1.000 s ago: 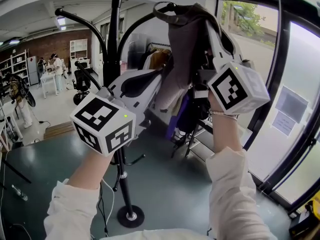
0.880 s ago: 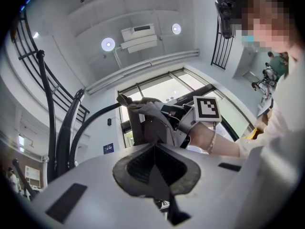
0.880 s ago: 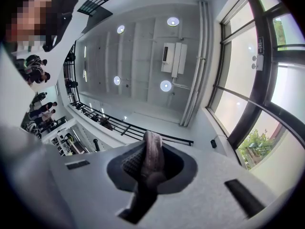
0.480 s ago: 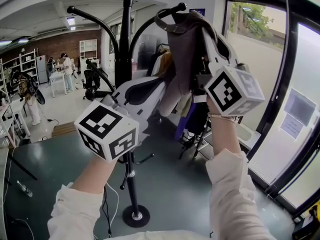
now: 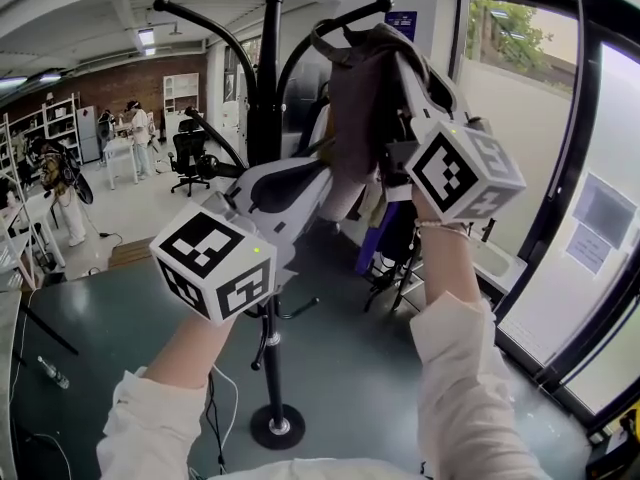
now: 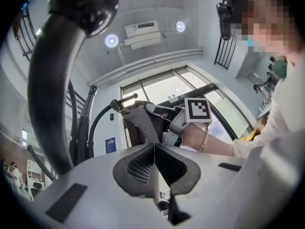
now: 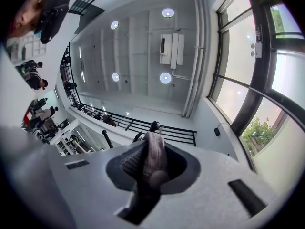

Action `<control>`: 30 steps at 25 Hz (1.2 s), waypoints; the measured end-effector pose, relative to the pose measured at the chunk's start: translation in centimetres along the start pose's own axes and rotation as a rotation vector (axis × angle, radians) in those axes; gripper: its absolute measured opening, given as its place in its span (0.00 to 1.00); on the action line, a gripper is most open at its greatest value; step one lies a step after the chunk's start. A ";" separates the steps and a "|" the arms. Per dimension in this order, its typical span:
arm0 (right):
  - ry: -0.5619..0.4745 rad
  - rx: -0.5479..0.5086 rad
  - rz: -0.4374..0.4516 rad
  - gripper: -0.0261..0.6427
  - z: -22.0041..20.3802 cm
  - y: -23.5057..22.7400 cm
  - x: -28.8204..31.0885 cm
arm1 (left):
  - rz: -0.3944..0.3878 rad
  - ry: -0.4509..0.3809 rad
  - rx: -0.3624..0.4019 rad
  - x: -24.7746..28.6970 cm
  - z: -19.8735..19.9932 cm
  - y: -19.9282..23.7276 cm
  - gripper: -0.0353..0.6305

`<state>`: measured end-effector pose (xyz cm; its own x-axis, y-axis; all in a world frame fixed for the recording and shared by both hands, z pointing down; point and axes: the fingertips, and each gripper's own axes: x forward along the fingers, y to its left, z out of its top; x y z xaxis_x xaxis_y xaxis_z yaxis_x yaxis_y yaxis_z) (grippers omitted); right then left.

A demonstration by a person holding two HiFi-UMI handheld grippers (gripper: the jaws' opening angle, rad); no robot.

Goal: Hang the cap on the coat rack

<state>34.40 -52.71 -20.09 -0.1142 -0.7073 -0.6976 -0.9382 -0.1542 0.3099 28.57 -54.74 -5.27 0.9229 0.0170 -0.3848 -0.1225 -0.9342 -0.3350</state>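
A black coat rack point(image 5: 270, 88) with curved arms stands in front of me. A grey-brown cap point(image 5: 355, 118) hangs against its upper right arm point(image 5: 340, 23). The cap's back strap point(image 5: 325, 43) seems looped round that arm near the knob. My right gripper point(image 5: 392, 53) points up and is shut on the cap's fabric point(image 7: 155, 161), which fills its jaws point(image 7: 155, 163). My left gripper point(image 5: 325, 158) sits lower left of the cap, beside the pole. Its jaws point(image 6: 153, 149) are shut with nothing between them. From the left gripper view the cap point(image 6: 143, 123) shows ahead.
The rack's round base point(image 5: 277, 426) stands on a dark floor with cables. A black-framed window wall point(image 5: 560, 218) runs along the right. Hanging clothes point(image 5: 385, 228) are behind the rack. An office chair point(image 5: 190, 153) and people stand far off at the left.
Both grippers have sunk a little against the rack's arms. The right gripper still holds the cap at the upper right arm. The head view has shifted, so the rack sits further right.
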 end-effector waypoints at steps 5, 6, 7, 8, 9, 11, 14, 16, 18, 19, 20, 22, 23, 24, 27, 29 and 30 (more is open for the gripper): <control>0.048 0.061 0.012 0.06 -2.1 1.0 -0.2 | 0.009 0.010 -0.012 -1.0 0.4 -0.4 0.08; 0.056 0.065 0.020 0.06 -2.4 1.1 -0.1 | 0.004 0.006 -0.016 -1.0 0.3 -0.4 0.08; 0.062 0.067 0.025 0.06 -2.6 1.3 -0.1 | 0.000 0.001 -0.018 -1.0 0.1 -0.4 0.08; 0.066 0.069 0.027 0.06 -2.8 1.5 -0.1 | -0.001 -0.001 -0.018 -1.2 0.1 -0.4 0.08; 0.068 0.071 0.028 0.06 -3.0 1.7 -0.1 | 0.001 0.000 -0.019 -1.4 0.1 -0.3 0.08; 0.074 0.071 0.027 0.06 -3.4 2.2 -0.1 | 0.013 0.010 -0.023 -2.0 0.3 -0.2 0.08; 0.084 0.072 0.032 0.10 -4.2 2.8 -0.4 | 0.024 0.018 -0.029 -2.8 -0.1 -0.2 0.08; 0.083 0.091 0.034 0.12 -4.8 2.8 -0.6 | 0.028 0.027 -0.034 -3.0 -0.7 -0.3 0.08; 0.082 0.101 0.037 0.13 -5.2 2.9 -0.8 | 0.033 0.037 -0.039 -3.1 -1.2 -0.4 0.08; 0.083 0.103 0.040 0.14 -5.2 3.1 -1.0 | 0.034 0.041 -0.041 -3.2 -1.4 -0.4 0.08; 0.084 0.103 0.043 0.14 -5.3 3.2 -1.2 | 0.035 0.044 -0.041 -3.2 -1.6 -0.5 0.08; 0.086 0.100 0.050 0.16 -5.4 3.4 -1.6 | 0.033 0.044 -0.041 -3.2 -2.0 -0.7 0.08; 0.086 0.099 0.052 0.17 -5.5 3.5 -1.8 | 0.034 0.044 -0.042 -3.3 -2.2 -0.8 0.08; 0.085 0.100 0.054 0.17 -5.6 3.5 -2.0 | 0.040 0.048 -0.042 -3.4 -2.4 -0.9 0.08; 0.085 0.107 0.059 0.19 -6.0 3.8 -2.7 | 0.055 0.063 -0.042 -3.8 -2.9 -1.4 0.08; 0.084 0.110 0.058 0.20 -6.1 4.0 -3.4 | 0.058 0.067 -0.041 -4.1 -3.3 -2.0 0.08; 0.082 0.113 0.056 0.20 -6.1 4.1 -3.8 | 0.059 0.066 -0.044 -4.3 -3.6 -2.3 0.08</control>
<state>33.01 -54.87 -12.21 -0.1446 -0.7670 -0.6251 -0.9625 -0.0374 0.2685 26.21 -53.93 0.22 0.9367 -0.0604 -0.3448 -0.1624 -0.9476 -0.2751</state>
